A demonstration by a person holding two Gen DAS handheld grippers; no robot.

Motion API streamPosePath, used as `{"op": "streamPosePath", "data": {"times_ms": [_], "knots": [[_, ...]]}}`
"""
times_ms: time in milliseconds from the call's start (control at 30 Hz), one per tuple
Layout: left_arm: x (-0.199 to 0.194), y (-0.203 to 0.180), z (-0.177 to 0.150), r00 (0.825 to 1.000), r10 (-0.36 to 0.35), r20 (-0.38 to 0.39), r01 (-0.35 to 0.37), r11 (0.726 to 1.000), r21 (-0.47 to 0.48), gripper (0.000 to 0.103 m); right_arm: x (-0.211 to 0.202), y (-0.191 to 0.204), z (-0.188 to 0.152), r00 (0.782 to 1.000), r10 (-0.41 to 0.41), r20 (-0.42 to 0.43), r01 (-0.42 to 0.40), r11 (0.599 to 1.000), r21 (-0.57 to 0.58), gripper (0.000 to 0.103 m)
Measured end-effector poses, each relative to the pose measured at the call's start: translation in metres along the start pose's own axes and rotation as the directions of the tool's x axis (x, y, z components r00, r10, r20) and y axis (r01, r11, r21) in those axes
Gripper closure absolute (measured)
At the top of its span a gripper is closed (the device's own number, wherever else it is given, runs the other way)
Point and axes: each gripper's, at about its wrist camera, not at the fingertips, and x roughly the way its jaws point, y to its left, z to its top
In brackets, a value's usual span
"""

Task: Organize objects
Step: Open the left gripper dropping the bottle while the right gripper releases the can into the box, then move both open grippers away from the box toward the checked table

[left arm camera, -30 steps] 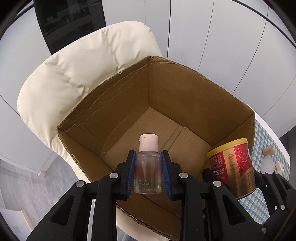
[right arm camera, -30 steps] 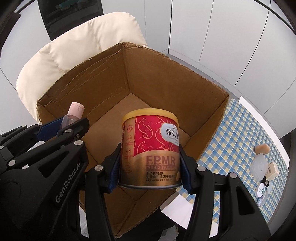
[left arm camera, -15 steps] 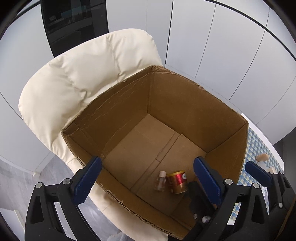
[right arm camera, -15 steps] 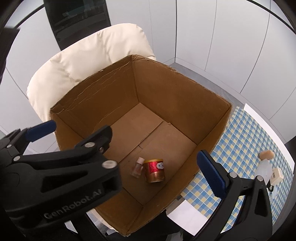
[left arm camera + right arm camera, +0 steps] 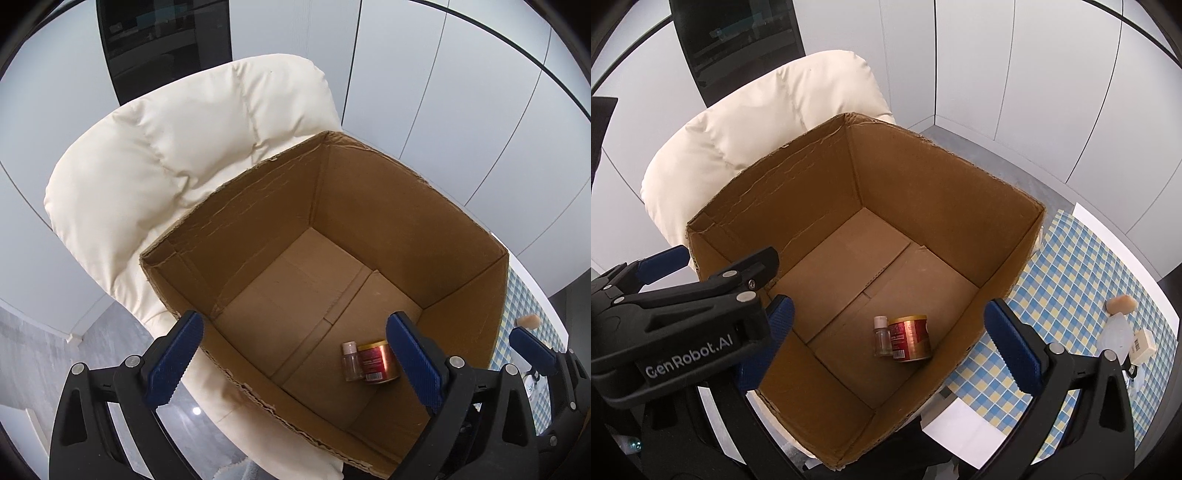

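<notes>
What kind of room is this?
Probably a dining or living corner at home: a padded cream chair, a table with a checked cloth, and a cardboard box for tidying.

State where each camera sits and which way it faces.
Left wrist: on the left gripper, angled down into the box; its open blue fingers show.
Right wrist: on the right gripper, angled down likewise; its fingers, plus the left gripper, show.
Shared: box, bottle, can, chair.

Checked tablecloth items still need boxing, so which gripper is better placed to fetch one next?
Probably right: the right gripper is open, empty and nearer the checked tablecloth holding the remaining items.
</notes>
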Motion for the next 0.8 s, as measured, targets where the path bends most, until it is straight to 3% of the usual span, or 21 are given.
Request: {"op": "streamPosePath", "data": {"times_ms": [800], "knots": [[-0.029,0.002,-0.011,0.999,-0.016,0.032,0.015,0.999,0.029,0.004,-0.024,-0.004,-0.011,1.0,-0.023,0.004,0.023,0.999,0.022,0.0]]}}
